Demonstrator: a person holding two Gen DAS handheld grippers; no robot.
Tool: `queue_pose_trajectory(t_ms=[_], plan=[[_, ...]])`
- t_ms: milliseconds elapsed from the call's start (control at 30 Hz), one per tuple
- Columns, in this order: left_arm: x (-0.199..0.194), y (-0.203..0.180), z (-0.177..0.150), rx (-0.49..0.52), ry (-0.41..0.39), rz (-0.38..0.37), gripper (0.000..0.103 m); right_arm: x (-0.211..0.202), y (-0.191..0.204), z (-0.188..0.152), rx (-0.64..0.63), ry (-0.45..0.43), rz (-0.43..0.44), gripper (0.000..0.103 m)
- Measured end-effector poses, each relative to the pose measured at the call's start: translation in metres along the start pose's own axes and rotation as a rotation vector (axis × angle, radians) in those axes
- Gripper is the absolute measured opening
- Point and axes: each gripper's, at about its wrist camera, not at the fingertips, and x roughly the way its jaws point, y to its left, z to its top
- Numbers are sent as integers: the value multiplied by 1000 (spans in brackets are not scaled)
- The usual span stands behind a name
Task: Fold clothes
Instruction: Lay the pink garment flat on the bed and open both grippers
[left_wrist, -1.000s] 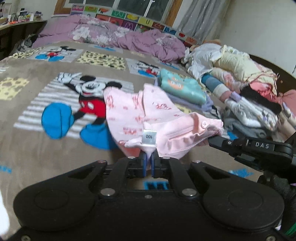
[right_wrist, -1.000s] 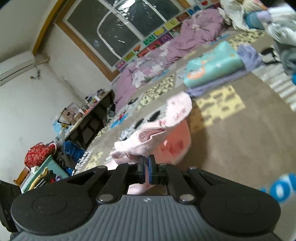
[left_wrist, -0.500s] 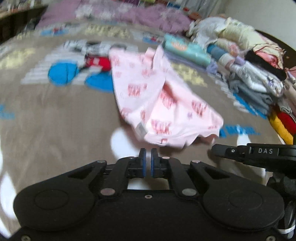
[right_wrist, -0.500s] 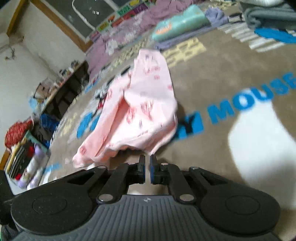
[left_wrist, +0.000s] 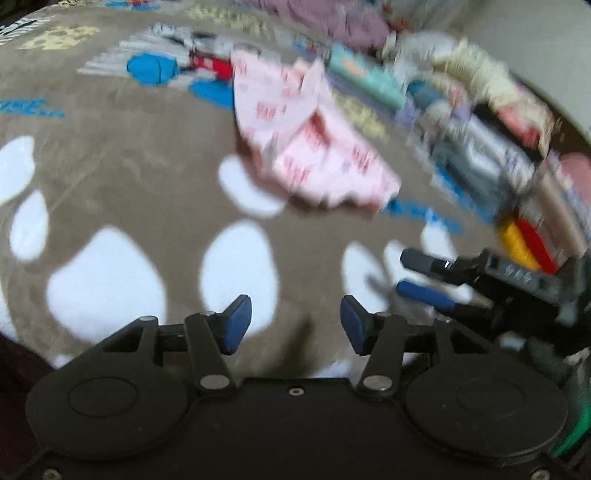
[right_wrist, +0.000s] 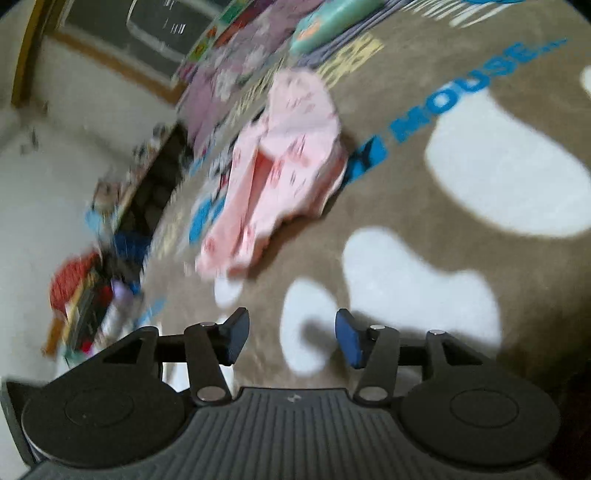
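A pink patterned garment (left_wrist: 310, 144) lies loosely folded on the brown Mickey Mouse blanket (left_wrist: 110, 177). It also shows in the right wrist view (right_wrist: 284, 166). My left gripper (left_wrist: 295, 323) is open and empty, held back from the garment's near edge. My right gripper (right_wrist: 291, 338) is open and empty too, also short of the garment. The right gripper's fingers (left_wrist: 428, 295) show at the right of the left wrist view. Both views are motion-blurred.
A folded teal garment (left_wrist: 365, 77) lies beyond the pink one. A pile of mixed clothes (left_wrist: 498, 140) runs along the right side of the bed. A purple duvet (right_wrist: 229, 74) lies at the far end. Clutter and a dark shelf (right_wrist: 122, 229) stand off the bed's left side.
A second ago both grippers were shut on the pink garment and held it up. They let it drop onto the blanket, drew back toward me, and have now opened wide.
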Motion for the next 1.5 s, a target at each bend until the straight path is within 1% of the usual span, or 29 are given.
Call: queue_pose_trajectory(t_ms=[133, 167, 233, 333, 467, 533, 600, 633, 667, 700, 733, 767, 800, 867, 967, 1000, 1067, 1167, 1200, 1267, 1300, 1367, 1433, 1467, 1500], plan=[[4, 9, 30, -138, -82, -72, 53, 0, -15, 26, 106, -100, 28, 59], [9, 11, 36, -169, -95, -84, 53, 3, -18, 33, 129, -121, 28, 59], [25, 16, 49, -234, -96, -96, 53, 10, -26, 47, 181, -147, 45, 60], [49, 21, 61, -336, -85, -116, 53, 27, -32, 60, 219, -147, 44, 60], [71, 24, 63, -399, -76, -102, 53, 44, -34, 67, 219, -145, 34, 58], [81, 26, 61, -424, -73, -98, 50, 51, -34, 69, 213, -145, 34, 58], [85, 28, 59, -421, -89, -109, 49, 58, -35, 72, 206, -145, 33, 58], [86, 29, 58, -418, -99, -109, 42, 61, -35, 73, 203, -145, 32, 57], [86, 30, 56, -416, -104, -107, 38, 65, -35, 74, 200, -145, 32, 52], [85, 32, 55, -409, -108, -105, 32, 68, -35, 75, 197, -145, 31, 43], [85, 34, 54, -402, -112, -103, 18, 72, -34, 74, 186, -130, 39, 35], [83, 36, 53, -391, -115, -95, 8, 76, -32, 70, 177, -112, 42, 19], [82, 38, 53, -380, -118, -87, 5, 74, -31, 65, 180, -120, 56, 14], [68, 38, 53, -349, -163, -96, 5, 69, -28, 55, 187, -137, 84, 12], [43, 32, 53, -263, -218, -101, 5, 56, -21, 45, 190, -154, 143, 12], [39, 34, 51, -252, -220, -92, 5, 51, -19, 41, 191, -160, 163, 12], [39, 41, 43, -250, -196, -61, 5, 57, -28, 33, 228, -116, 152, 12], [46, 60, 28, -285, -139, -15, 4, 58, -43, 17, 283, -108, 150, 10], [46, 66, 25, -303, -130, -28, 4, 57, -42, 17, 268, -106, 142, 9], [43, 65, 25, -297, -124, -15, 5, 54, -38, 17, 234, -101, 116, 10], [41, 64, 25, -294, -121, -9, 5, 52, -35, 16, 216, -101, 100, 12], [39, 62, 24, -286, -117, 5, 5, 46, -30, 15, 180, -102, 68, 13], [36, 62, 22, -290, -115, 10, 5, 35, -26, 12, 150, -135, 38, 18], [33, 60, 24, -284, -118, 18, 5, 29, -24, 10, 135, -152, 23, 24], [29, 58, 23, -270, -124, 27, 10, 23, -22, 8, 120, -168, 9, 31]])
